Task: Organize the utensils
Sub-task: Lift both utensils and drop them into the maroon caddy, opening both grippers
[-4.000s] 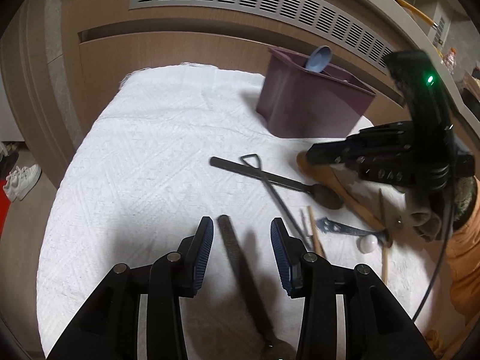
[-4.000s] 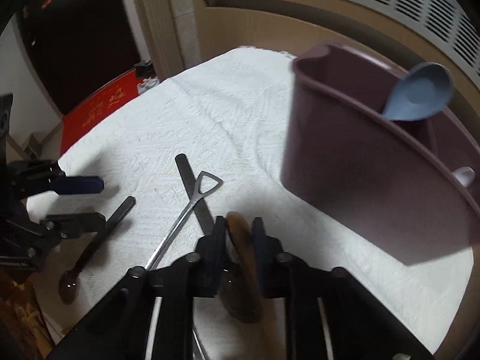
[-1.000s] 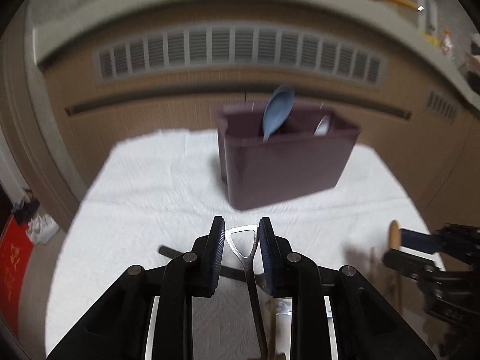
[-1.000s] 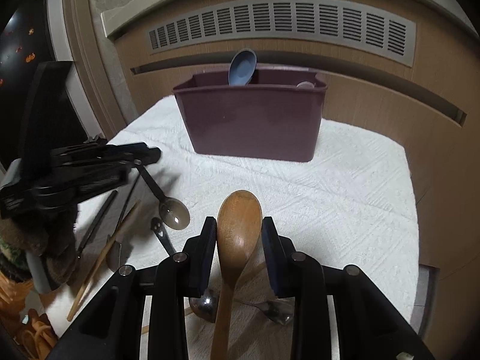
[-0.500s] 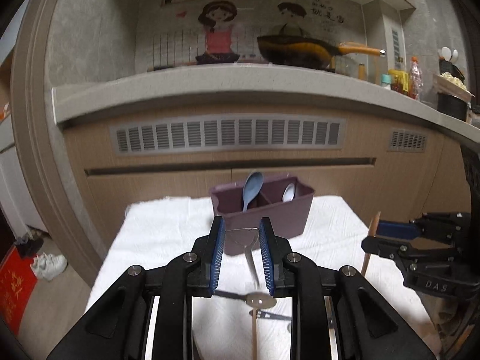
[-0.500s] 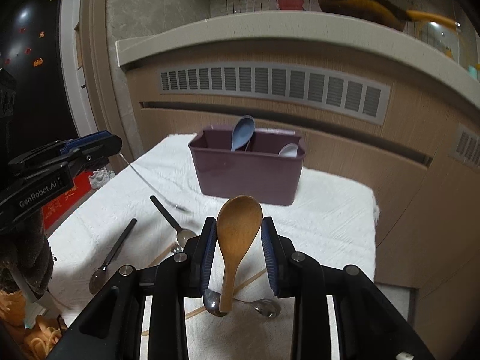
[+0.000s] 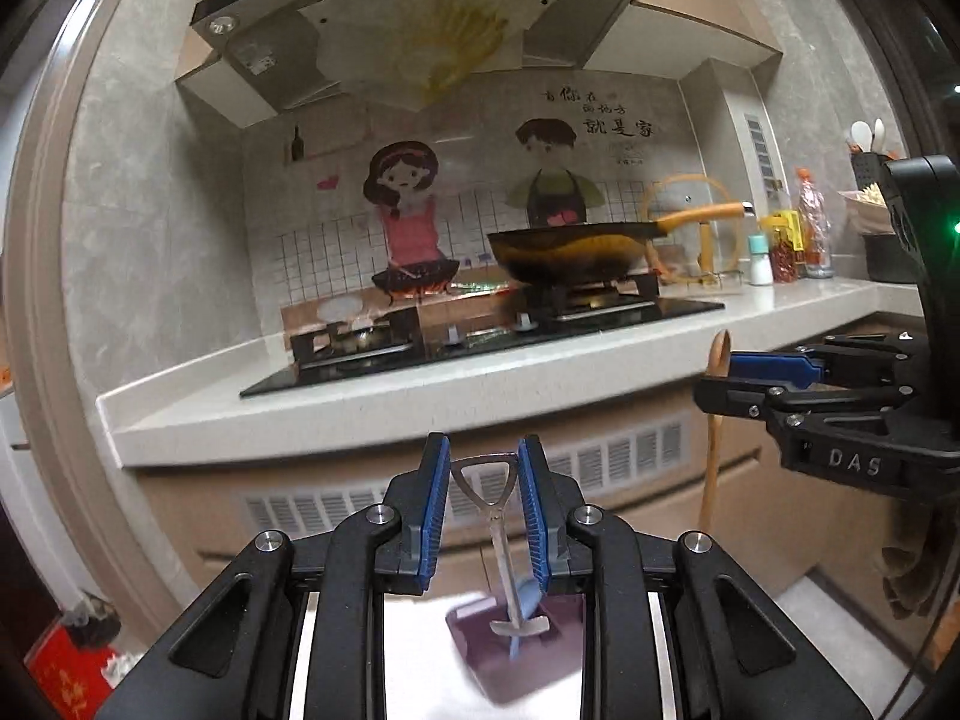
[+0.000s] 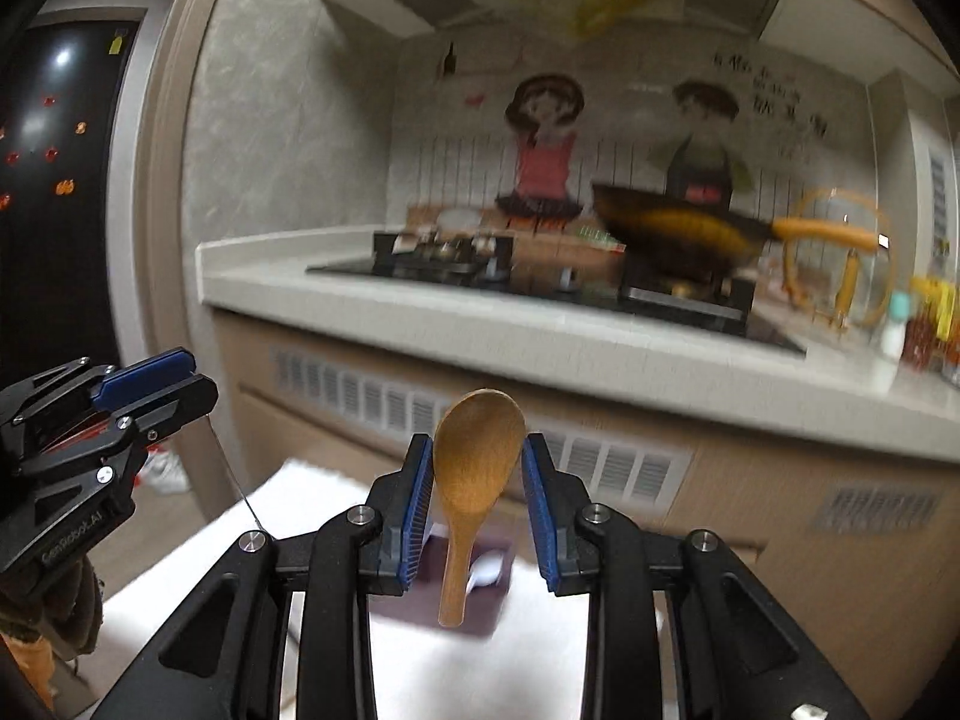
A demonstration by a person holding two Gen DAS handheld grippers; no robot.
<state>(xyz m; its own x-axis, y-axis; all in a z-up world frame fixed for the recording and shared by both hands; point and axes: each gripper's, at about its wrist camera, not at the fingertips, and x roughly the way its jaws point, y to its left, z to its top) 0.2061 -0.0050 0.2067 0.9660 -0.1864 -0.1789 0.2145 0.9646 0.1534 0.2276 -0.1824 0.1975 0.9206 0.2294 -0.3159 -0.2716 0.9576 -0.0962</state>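
Note:
My left gripper (image 7: 483, 474) is shut on a thin metal utensil (image 7: 501, 546) by its triangular loop end; it hangs down over the purple utensil box (image 7: 498, 654), where a blue spoon (image 7: 521, 615) stands. My right gripper (image 8: 477, 480) is shut on the bowl of a wooden spoon (image 8: 474, 474), whose handle hangs down toward the purple box (image 8: 462, 600). Both grippers are raised high above the white-cloth table (image 8: 336, 570). The right gripper and its wooden spoon (image 7: 714, 432) show at the right of the left wrist view; the left gripper (image 8: 156, 384) shows at left of the right wrist view.
Behind stands a kitchen counter (image 7: 420, 384) with a gas stove and a wok (image 7: 570, 252). A vented cabinet front (image 8: 480, 420) lies below it. Bottles and jars (image 7: 804, 234) stand at the counter's right end.
Both grippers have risen and tilted up with their utensils. The table and box have dropped to the bottom of both views, and the stove and wall now fill them.

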